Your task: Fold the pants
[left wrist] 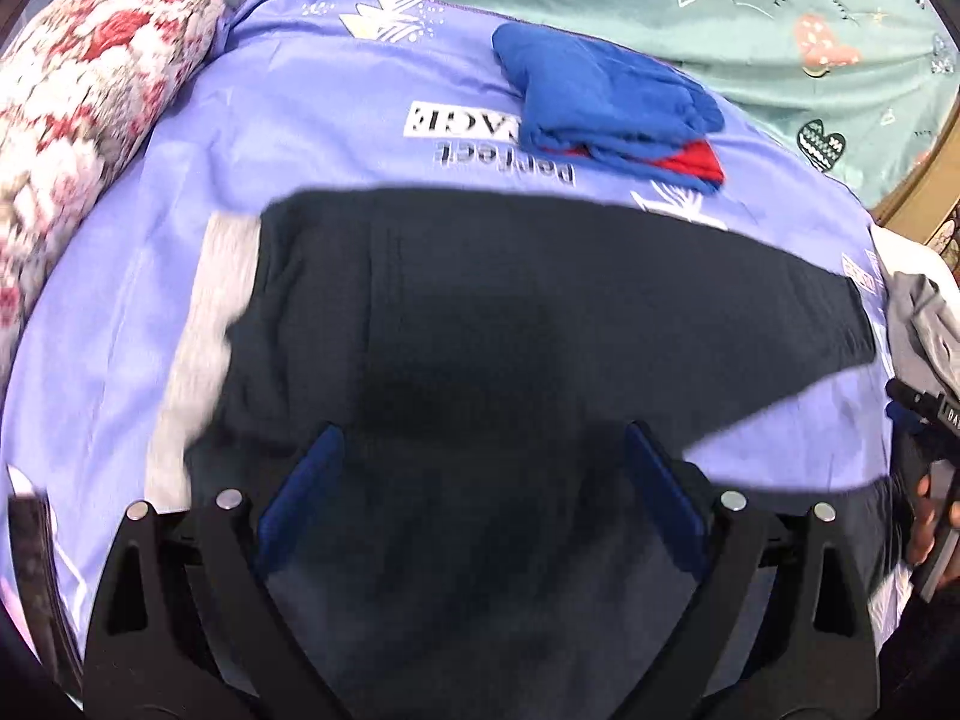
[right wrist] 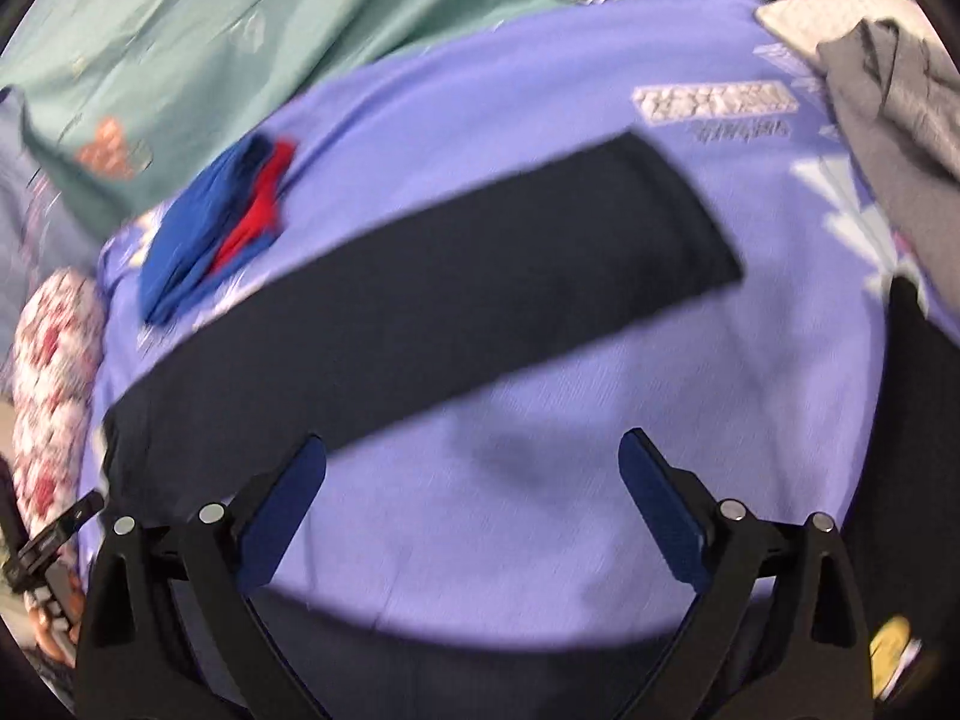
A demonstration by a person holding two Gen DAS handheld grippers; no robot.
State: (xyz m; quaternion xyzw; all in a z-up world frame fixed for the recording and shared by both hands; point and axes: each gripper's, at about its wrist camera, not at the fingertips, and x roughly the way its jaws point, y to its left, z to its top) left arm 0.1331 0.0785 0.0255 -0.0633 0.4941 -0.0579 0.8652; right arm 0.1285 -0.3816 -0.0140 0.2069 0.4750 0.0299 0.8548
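The left gripper (left wrist: 483, 450) hangs over the upper part of the pants (left wrist: 480, 312), its blue fingers (left wrist: 312, 468) spread wide with dark cloth under them; whether the pads touch the cloth is not clear. The right gripper (right wrist: 471, 456) is likewise spread, over bare sheet (right wrist: 540, 510), pinching nothing; its left finger (right wrist: 300, 468) sits just beside the lower edge of one pant leg (right wrist: 420, 312).

The pants are dark navy and lie flat in the middle of the lilac sheet. Their pale grey waistband (left wrist: 204, 330) points toward the sheet's left edge, and one leg runs toward its right edge. Behind them, near the far edge, lies a folded blue and red garment (left wrist: 606, 102). A floral bolster (left wrist: 90, 120) lies along the left edge. A grey cloth (right wrist: 888, 114) is heaped at the far right corner. A green bedcover (left wrist: 720, 12) with hearts spreads beyond the sheet.
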